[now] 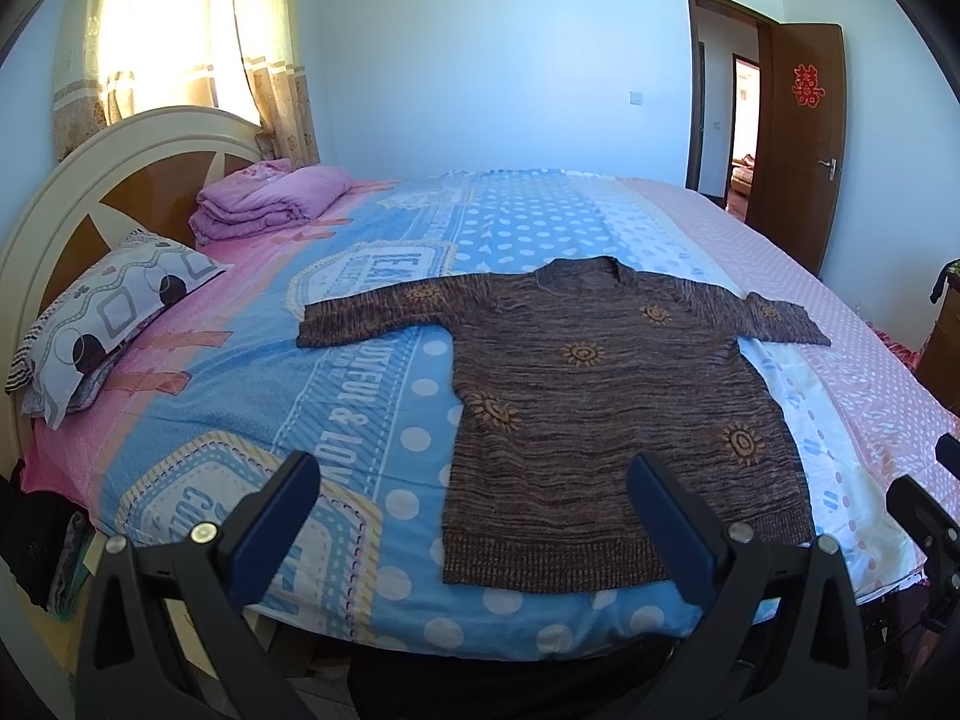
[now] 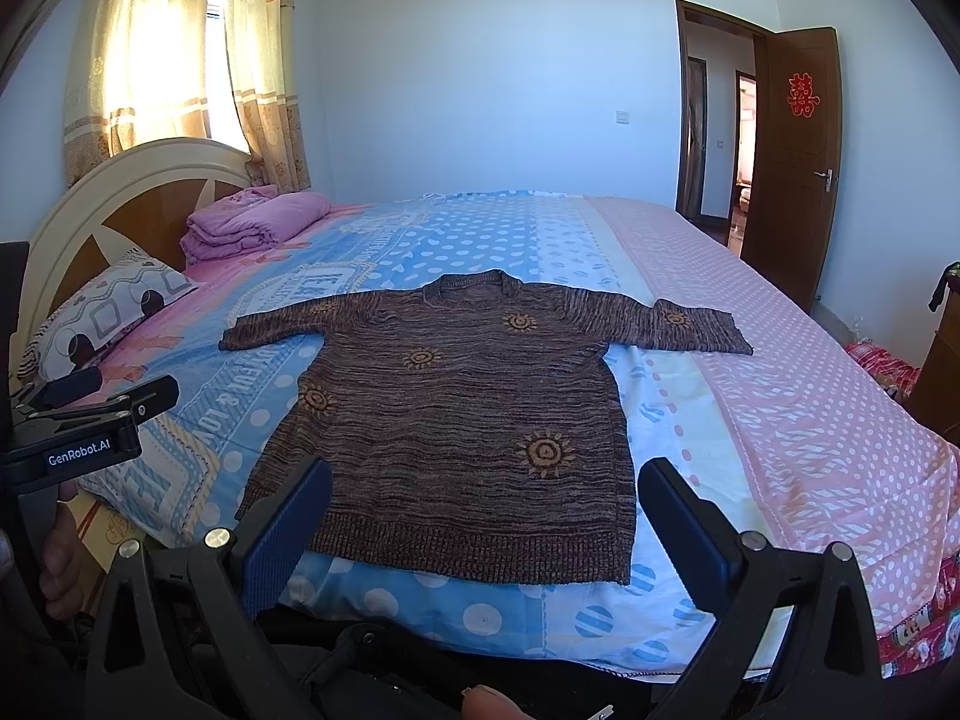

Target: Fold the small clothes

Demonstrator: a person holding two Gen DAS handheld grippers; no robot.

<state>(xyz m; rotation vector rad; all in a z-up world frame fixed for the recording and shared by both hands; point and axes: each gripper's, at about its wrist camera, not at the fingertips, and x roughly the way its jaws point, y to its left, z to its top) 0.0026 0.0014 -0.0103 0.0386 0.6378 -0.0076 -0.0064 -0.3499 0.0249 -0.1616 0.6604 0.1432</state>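
Both claws (spread wide) hover near the flat sweater's (image 1: 600, 408) hem.

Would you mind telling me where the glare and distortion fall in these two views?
Left wrist view: the sunlit cream curtain blows out to white; fisheye bends the wooden door. Right wrist view: same curtain glare; the brown knitted sweater stays sharp.

Black grippers (image 1: 474, 501), blue pads (image 2: 288, 531).

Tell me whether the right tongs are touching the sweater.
Apart. The right wrist view shows the right tongs open above the sweater, gripping nothing.
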